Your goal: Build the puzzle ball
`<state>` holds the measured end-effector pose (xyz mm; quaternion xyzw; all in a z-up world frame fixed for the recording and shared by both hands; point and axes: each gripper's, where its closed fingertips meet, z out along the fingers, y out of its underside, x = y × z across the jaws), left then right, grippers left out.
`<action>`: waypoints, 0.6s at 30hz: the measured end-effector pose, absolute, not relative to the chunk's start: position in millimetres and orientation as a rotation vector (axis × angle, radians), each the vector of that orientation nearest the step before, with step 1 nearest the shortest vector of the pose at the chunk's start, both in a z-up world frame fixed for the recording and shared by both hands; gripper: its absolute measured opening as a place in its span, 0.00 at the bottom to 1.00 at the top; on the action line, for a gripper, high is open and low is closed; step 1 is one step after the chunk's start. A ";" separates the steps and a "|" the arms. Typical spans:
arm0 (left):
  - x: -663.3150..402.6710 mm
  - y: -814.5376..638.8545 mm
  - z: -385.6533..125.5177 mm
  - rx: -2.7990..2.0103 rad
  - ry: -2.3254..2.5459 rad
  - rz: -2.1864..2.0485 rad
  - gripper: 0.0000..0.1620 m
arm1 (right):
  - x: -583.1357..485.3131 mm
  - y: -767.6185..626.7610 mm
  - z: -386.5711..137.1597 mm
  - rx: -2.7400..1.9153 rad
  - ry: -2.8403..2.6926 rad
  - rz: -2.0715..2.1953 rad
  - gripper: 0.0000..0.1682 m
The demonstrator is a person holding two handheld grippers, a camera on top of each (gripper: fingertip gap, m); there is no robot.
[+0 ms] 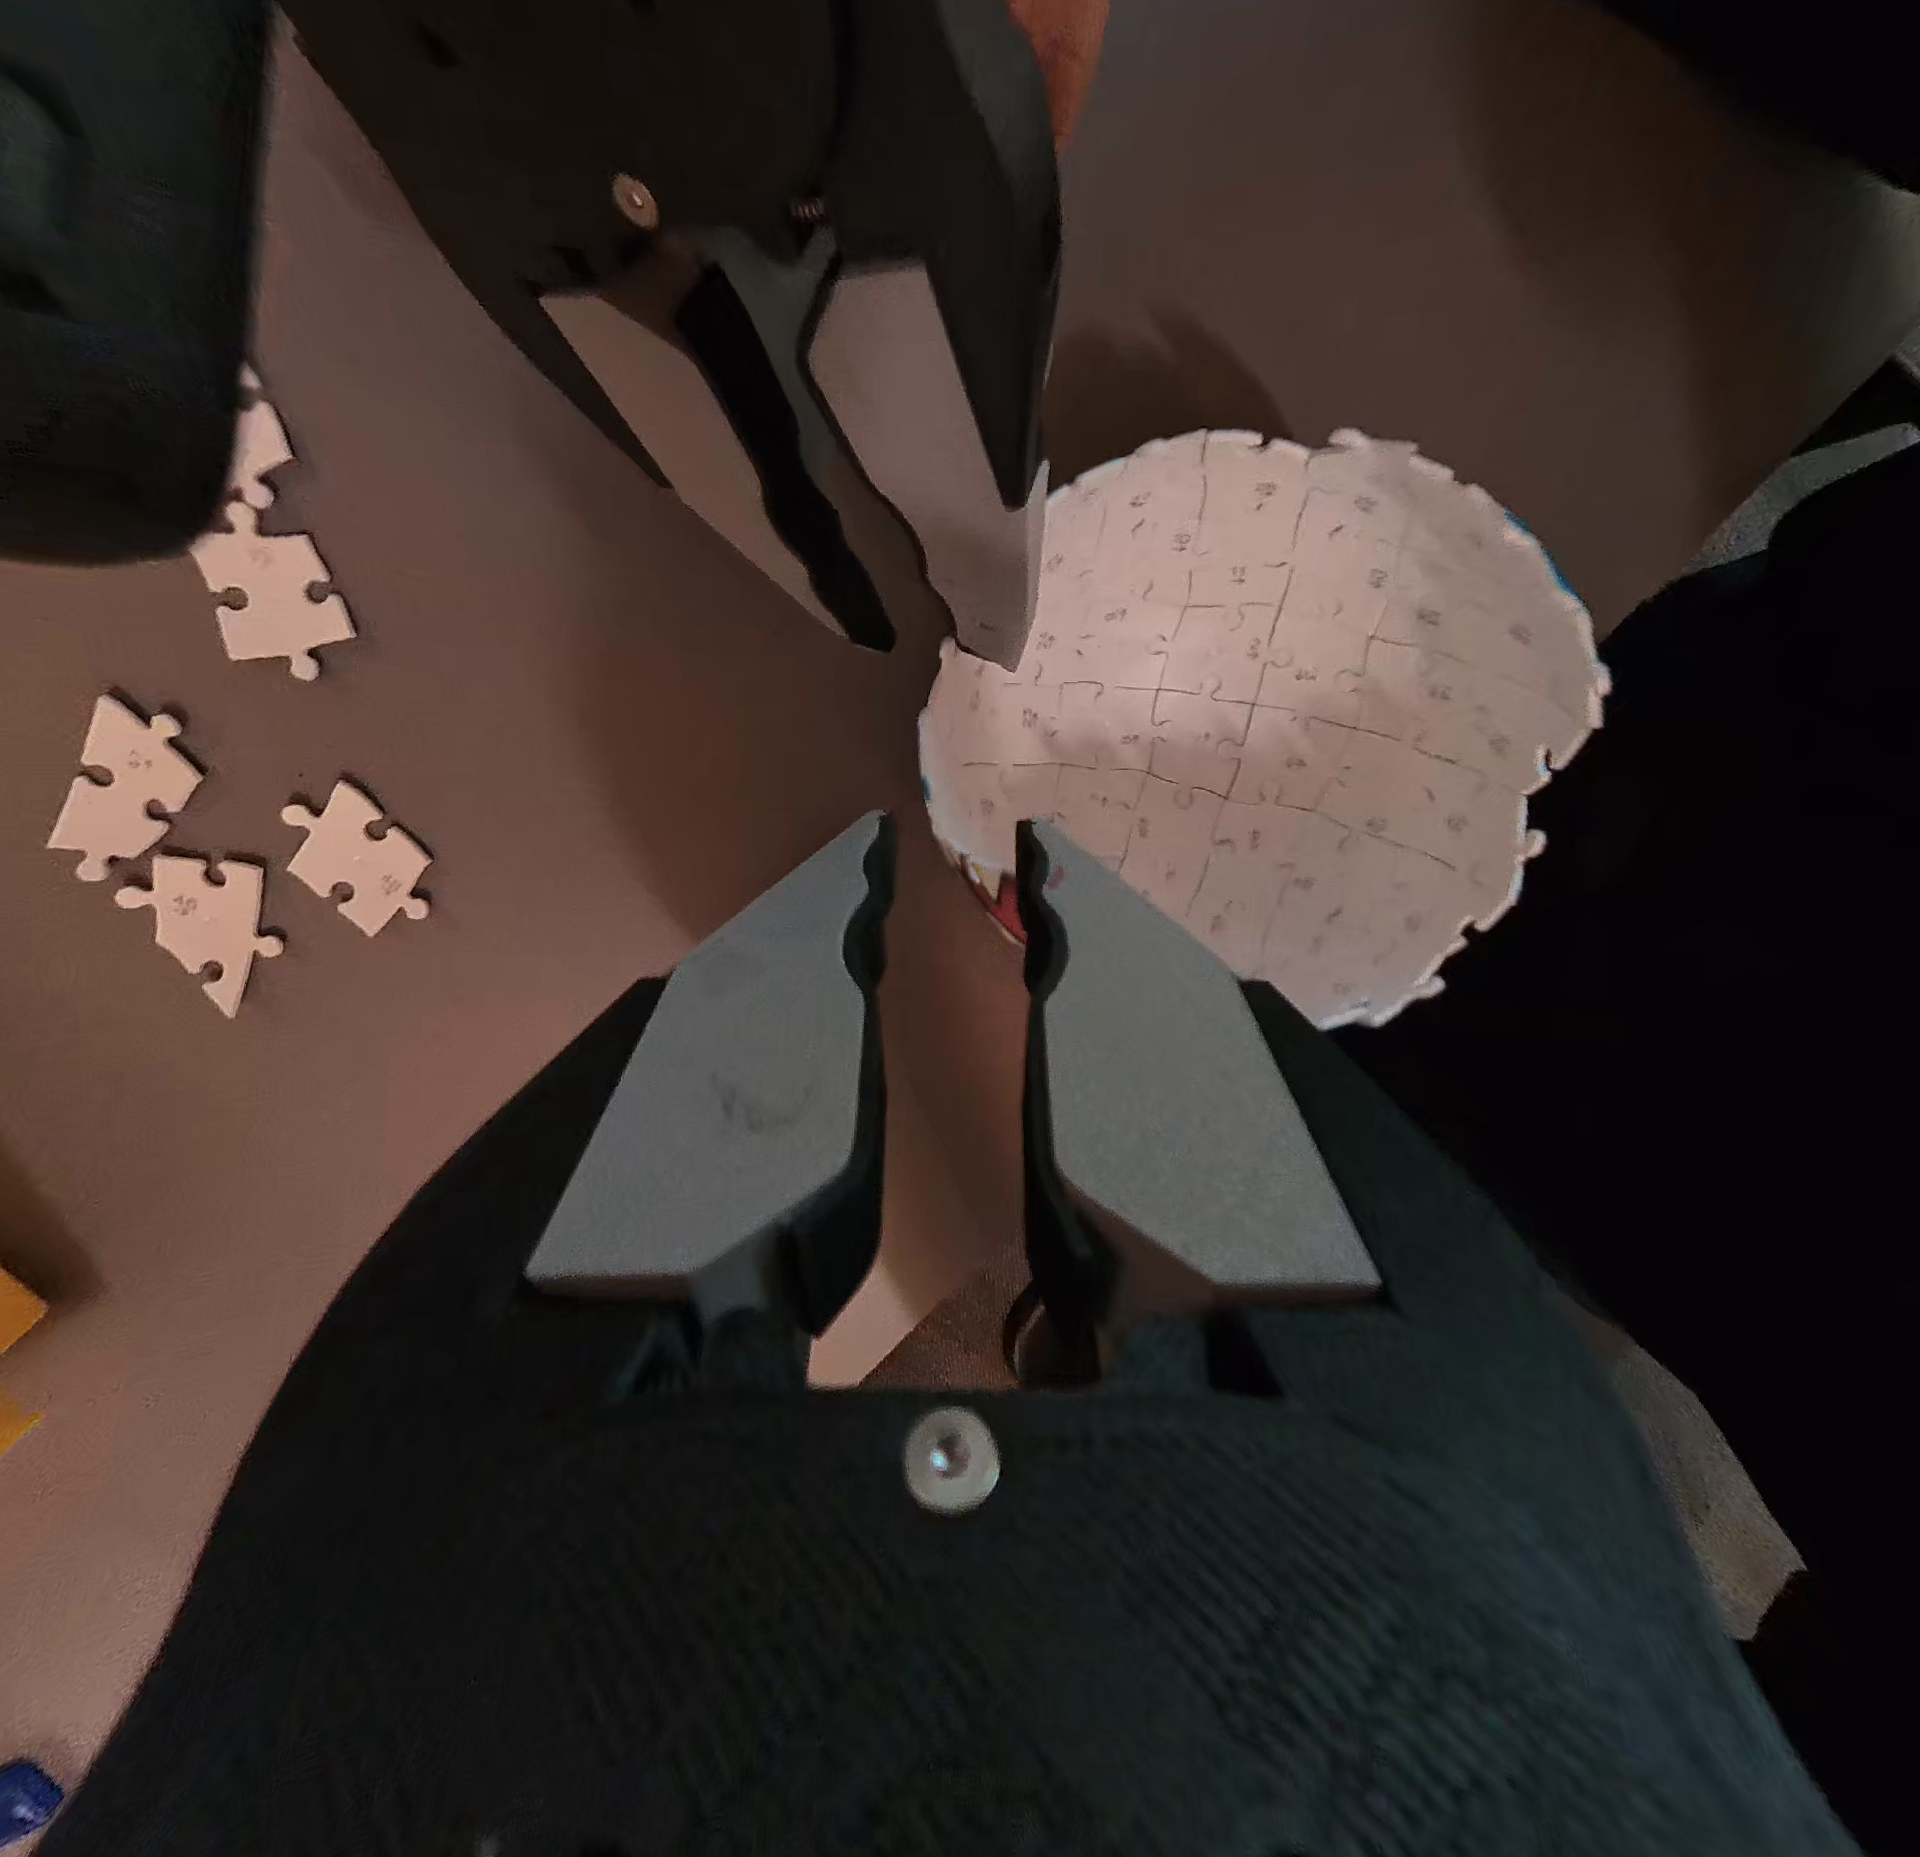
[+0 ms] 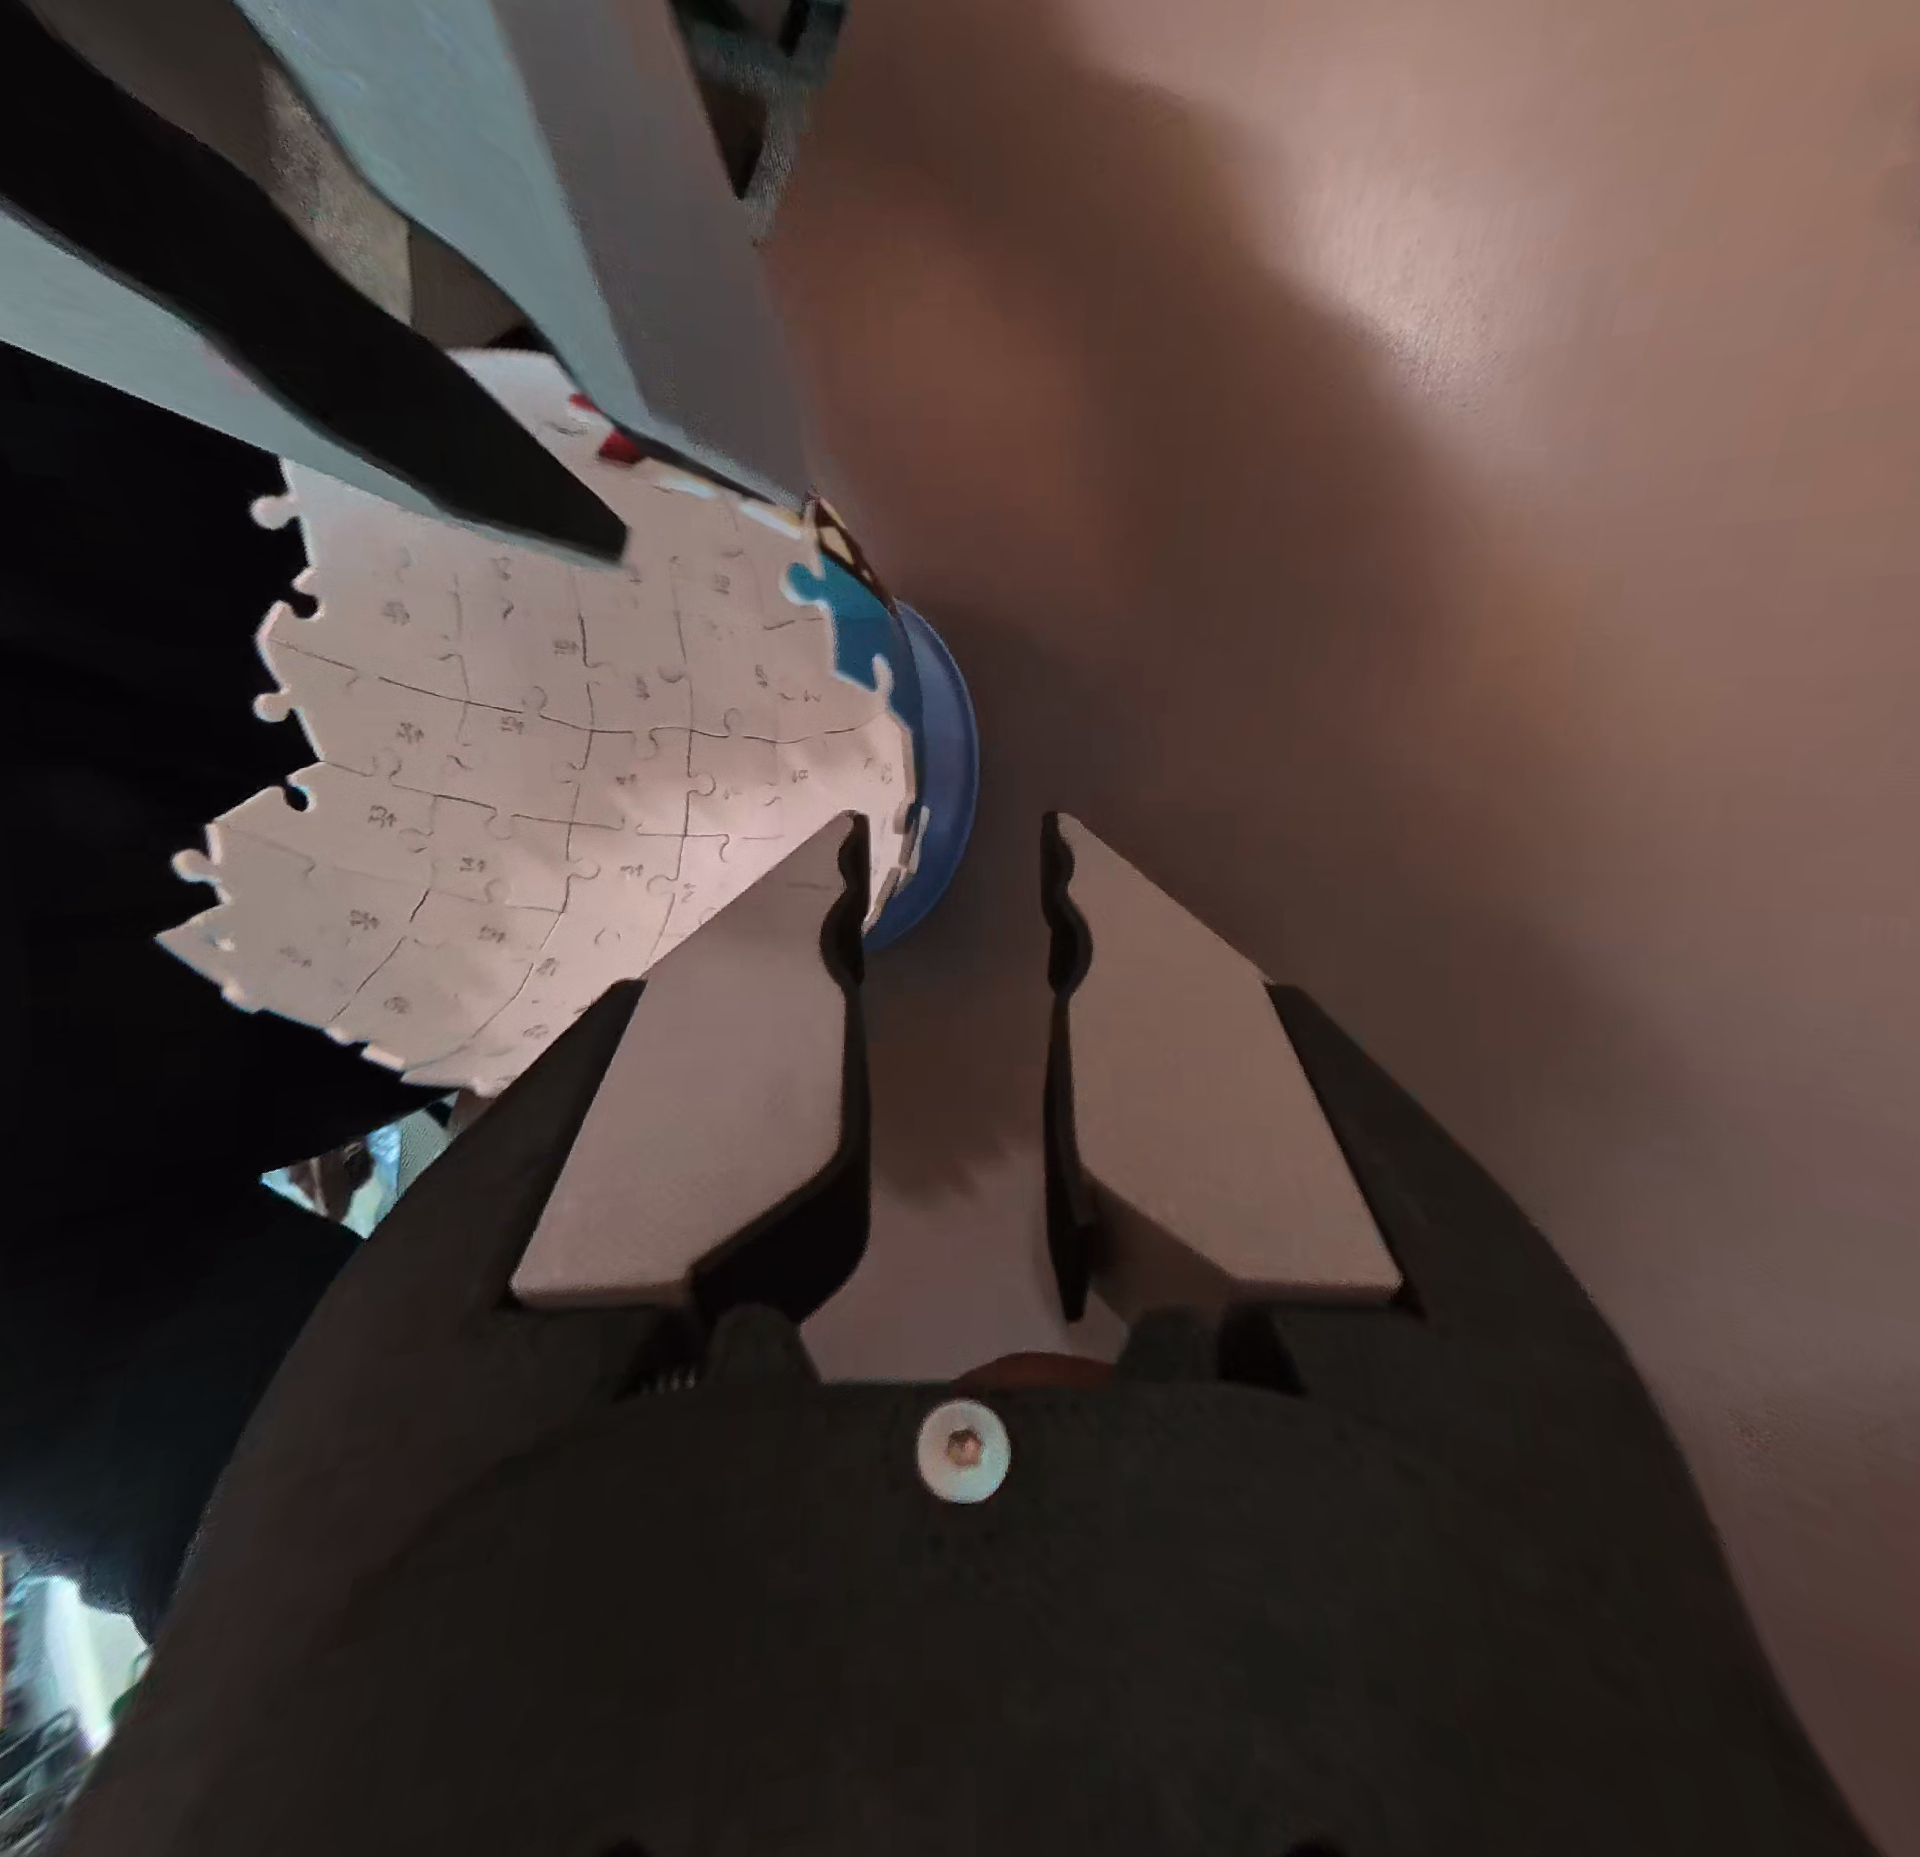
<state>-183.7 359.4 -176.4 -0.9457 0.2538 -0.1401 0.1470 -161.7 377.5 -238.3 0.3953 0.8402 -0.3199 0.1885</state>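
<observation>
Left tool (image 1: 956, 831) hung over the brown bench (image 1: 582, 581), its two fingers apart with nothing between them. Its right fingertip overlapped the near rim of the half-built puzzle ball (image 1: 1268, 716); contact could not be judged.

Puzzle ball was an open bowl-shaped shell, pale inner face toward the camera, piece seams visible, edge jagged with tabs. In the right wrist view the shell sat on a blue ring stand (image 2: 951, 768) on the bench, with a strip of coloured outer face showing at its rim.

Right tool (image 2: 951, 820) also had its fingers apart, gripping nothing. Its left finger lay across the lower edge of the shell, the right finger over bare bench. In the left wrist view this tool came in from the top, one fingertip at the shell's rim.

Five loose puzzle pieces (image 1: 208, 768) lay pale side up on the bench, well apart from the ball, on the left.
</observation>
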 end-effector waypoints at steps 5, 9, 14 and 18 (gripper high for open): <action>-186.8 352.6 -173.8 -2.694 0.695 -0.431 0.12 | -160.4 368.5 -239.6 1.078 2.306 -0.862 0.10; -184.9 348.5 -177.9 -2.700 0.709 -0.433 0.12 | -161.0 367.4 -239.0 1.059 2.333 -0.825 0.08; -183.3 347.7 -181.8 -2.714 0.710 -0.447 0.12 | -161.3 364.6 -236.8 1.020 2.350 -0.765 0.01; -185.1 347.9 -180.0 -2.708 0.691 -0.445 0.12 | -162.0 364.3 -237.6 1.004 2.375 -0.724 0.01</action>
